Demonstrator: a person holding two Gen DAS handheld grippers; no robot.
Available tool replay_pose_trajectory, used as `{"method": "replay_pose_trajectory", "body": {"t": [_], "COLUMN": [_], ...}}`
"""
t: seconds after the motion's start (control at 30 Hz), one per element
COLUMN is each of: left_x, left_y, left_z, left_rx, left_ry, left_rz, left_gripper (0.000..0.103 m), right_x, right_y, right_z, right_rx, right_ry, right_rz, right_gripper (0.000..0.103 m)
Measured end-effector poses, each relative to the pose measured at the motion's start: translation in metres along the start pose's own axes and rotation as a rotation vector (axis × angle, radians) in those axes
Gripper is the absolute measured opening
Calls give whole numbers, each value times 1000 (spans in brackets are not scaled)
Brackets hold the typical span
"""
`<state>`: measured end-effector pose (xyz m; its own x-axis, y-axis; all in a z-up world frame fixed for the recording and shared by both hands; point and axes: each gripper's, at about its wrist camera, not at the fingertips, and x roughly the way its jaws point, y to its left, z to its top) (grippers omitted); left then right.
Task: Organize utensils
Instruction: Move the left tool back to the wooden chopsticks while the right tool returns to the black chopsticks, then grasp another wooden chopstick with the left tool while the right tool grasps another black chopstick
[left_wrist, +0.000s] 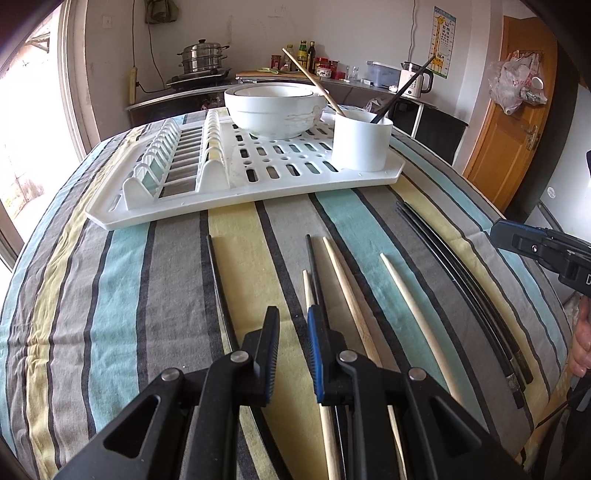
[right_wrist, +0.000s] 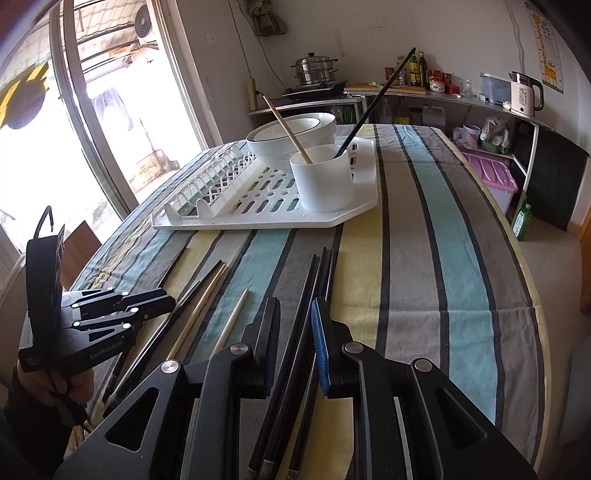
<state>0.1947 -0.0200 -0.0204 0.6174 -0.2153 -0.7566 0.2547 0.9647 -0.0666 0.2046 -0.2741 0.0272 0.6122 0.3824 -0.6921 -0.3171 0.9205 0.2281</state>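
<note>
A striped cloth (left_wrist: 258, 229) covers the counter, and on it a white drying rack (left_wrist: 236, 173) sits toward the far side; the rack carries a white bowl (left_wrist: 275, 110) and, at its near right corner, a white cylindrical cup (left_wrist: 360, 142) that holds one wooden chopstick (left_wrist: 312, 79) and one black chopstick (left_wrist: 402, 90), both leaning out over its rim; nearer the camera, loose chopsticks lie flat on the cloth, well apart from the rack: a single black stick (left_wrist: 216, 273) to the left, a group of pale wooden chopsticks (left_wrist: 343, 280) with a black one among them in the middle, and a bundle of black chopsticks (right_wrist: 314, 280) to the right; the left gripper (left_wrist: 293, 341) hangs over the middle group with its jaws narrow and nothing between them, the right-hand finger standing just above a wooden stick; the right gripper (right_wrist: 295, 332) hangs over the black bundle, its jaws narrow too and gripping nothing, the sticks running beneath the gap; a hand (right_wrist: 70, 387) holds the left gripper's handle in the right wrist view.
</note>
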Motion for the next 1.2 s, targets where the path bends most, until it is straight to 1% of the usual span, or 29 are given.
{"method": "replay_pose_trajectory", "body": {"t": [0.13, 0.23, 0.37, 0.53, 0.73, 0.9, 0.97, 1.13, 1.2], "left_x": [-2, 7, 22, 34, 38, 39, 39, 38, 39], "left_y": [-9, -16, -18, -18, -22, -19, -18, -16, -15], "left_z": [10, 20, 32, 37, 40, 42, 42, 42, 42], "left_rx": [26, 53, 73, 87, 101, 98, 96, 90, 89], "left_ry": [-14, -8, 27, 71, 69, 64, 63, 62, 62], "left_rz": [-22, -35, -28, -12, -8, 1, 1, -9, -11], "left_gripper": [16, 16, 16, 16, 16, 7, 6, 6, 6], "right_x": [4, 6, 12, 26, 45, 48, 51, 66, 72], "right_y": [-1, -2, -5, -12, -16, -7, -2, 3, 2], "right_z": [1, 1, 4, 8, 13, 16, 18, 21, 21], "right_rx": [3, 4, 2, 0, -11, -38, -51, -79, -79], "right_ry": [6, 10, 21, 55, 107, 108, 112, 147, 164], "right_rz": [2, 1, -8, -26, -59, -48, -47, -62, -76], "right_gripper": [18, 18, 18, 18, 18, 18, 18, 10, 10]}}
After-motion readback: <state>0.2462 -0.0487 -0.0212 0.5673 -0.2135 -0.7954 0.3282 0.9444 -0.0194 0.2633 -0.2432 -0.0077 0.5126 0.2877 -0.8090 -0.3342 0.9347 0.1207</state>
